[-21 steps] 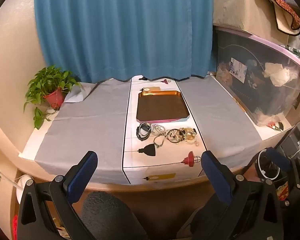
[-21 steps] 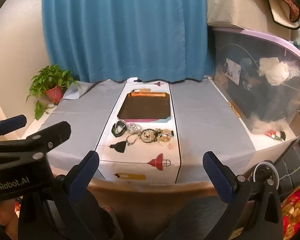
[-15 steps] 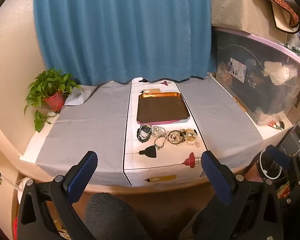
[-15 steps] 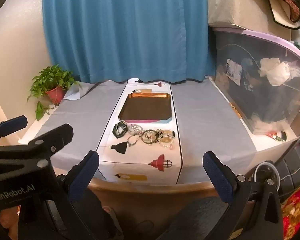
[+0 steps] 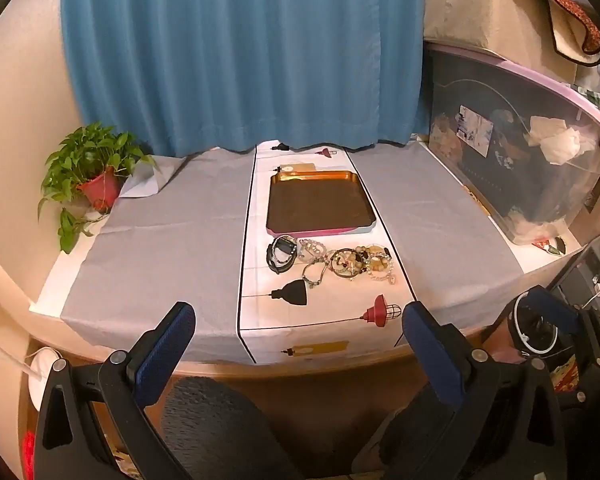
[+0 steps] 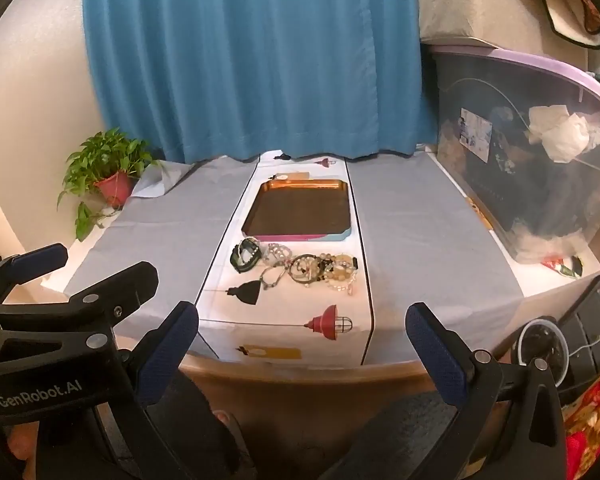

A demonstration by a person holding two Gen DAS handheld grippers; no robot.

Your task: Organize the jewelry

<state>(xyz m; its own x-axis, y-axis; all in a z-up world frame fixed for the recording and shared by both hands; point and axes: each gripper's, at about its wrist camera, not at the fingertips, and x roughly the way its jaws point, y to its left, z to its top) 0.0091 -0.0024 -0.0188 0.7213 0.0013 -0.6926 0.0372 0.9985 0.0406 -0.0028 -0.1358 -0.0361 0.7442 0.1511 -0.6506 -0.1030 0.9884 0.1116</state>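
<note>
A heap of jewelry lies on the white table runner: a dark watch at its left, beaded bracelets at its right. It also shows in the right wrist view. Behind it sits an empty dark tray with a gold and pink rim, also in the right wrist view. My left gripper is open and empty, in front of the table edge. My right gripper is open and empty, beside the left gripper.
A potted plant stands at the table's back left. A large clear storage bin lines the right side, with a beige box on top. A blue curtain hangs behind. A chair back is below the table edge.
Both grippers have risen and moved slightly closer to the table; the jewelry and tray have not moved. Both stay open.
</note>
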